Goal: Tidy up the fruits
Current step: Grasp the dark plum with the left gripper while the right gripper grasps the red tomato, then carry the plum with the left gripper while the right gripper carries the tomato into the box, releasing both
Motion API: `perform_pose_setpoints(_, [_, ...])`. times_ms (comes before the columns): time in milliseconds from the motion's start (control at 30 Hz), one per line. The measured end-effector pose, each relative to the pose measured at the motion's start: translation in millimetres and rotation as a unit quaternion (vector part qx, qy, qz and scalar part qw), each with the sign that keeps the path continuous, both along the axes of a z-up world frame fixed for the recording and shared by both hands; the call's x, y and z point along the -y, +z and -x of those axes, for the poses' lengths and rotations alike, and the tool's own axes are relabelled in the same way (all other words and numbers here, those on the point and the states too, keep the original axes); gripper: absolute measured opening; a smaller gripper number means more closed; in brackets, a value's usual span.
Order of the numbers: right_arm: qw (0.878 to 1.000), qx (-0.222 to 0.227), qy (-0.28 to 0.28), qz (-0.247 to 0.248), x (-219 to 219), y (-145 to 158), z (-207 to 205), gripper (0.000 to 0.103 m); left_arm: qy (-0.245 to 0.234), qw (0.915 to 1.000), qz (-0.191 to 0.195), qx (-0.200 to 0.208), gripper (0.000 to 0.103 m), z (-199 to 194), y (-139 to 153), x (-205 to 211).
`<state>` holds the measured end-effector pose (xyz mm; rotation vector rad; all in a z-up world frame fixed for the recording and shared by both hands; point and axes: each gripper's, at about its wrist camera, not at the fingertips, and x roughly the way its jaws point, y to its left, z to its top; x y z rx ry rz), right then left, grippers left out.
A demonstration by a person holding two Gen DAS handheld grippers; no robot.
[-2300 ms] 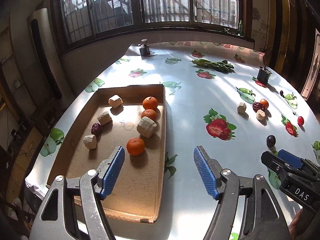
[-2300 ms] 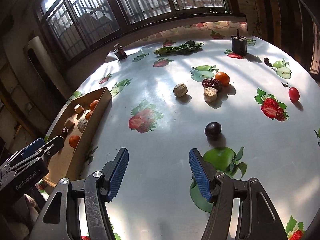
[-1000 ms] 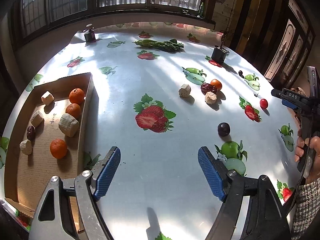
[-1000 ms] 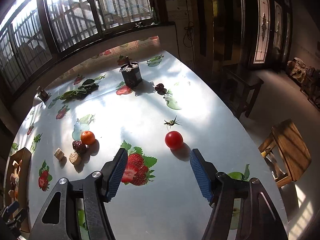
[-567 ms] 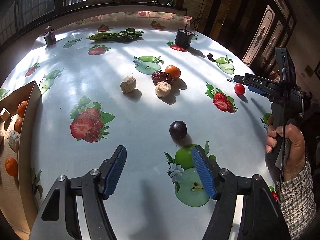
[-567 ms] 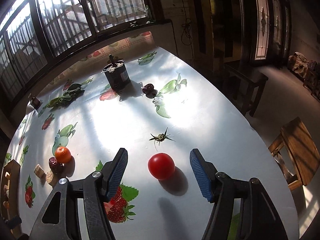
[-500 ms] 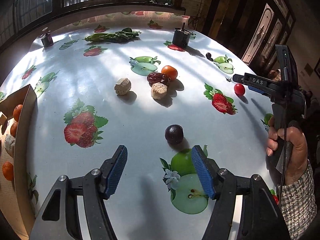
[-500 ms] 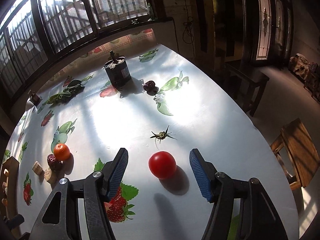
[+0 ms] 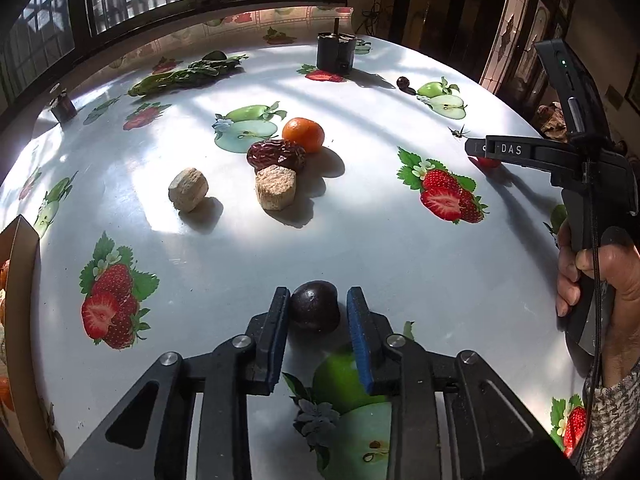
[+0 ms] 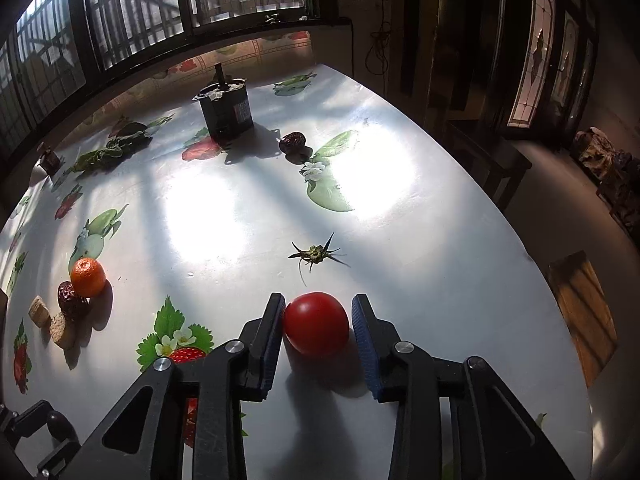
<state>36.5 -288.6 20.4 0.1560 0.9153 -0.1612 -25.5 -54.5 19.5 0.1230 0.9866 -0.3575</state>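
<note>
Two grippers bracket two fruits on a fruit-print worktop

A dark plum (image 9: 315,311) sits on the worktop (image 9: 360,248) between the jaws of the left gripper (image 9: 316,322), the left pad touching it and the right pad just beside it with a sliver of gap. A red tomato (image 10: 316,323) lies between the jaws of the right gripper (image 10: 318,338), the left pad at its skin and the right pad narrowly apart; neither fruit is lifted. Beyond the plum, a date (image 9: 276,155) touches an orange (image 9: 303,134) and a tan chunk (image 9: 276,193), with a second tan chunk (image 9: 188,189) near them. Beyond the tomato lie a dried green calyx (image 10: 315,255), another date (image 10: 292,142) and a black canister (image 10: 226,110).
</note>
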Motion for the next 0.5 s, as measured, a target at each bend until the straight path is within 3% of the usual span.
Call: perform_pose_setpoints(500, [0.994, 0.054, -0.013, -0.091, 15.8, 15.0, 14.9, 0.032, 0.053, 0.9973, 0.048, 0.016, 0.021, 26.0, 29.4, -51.5])
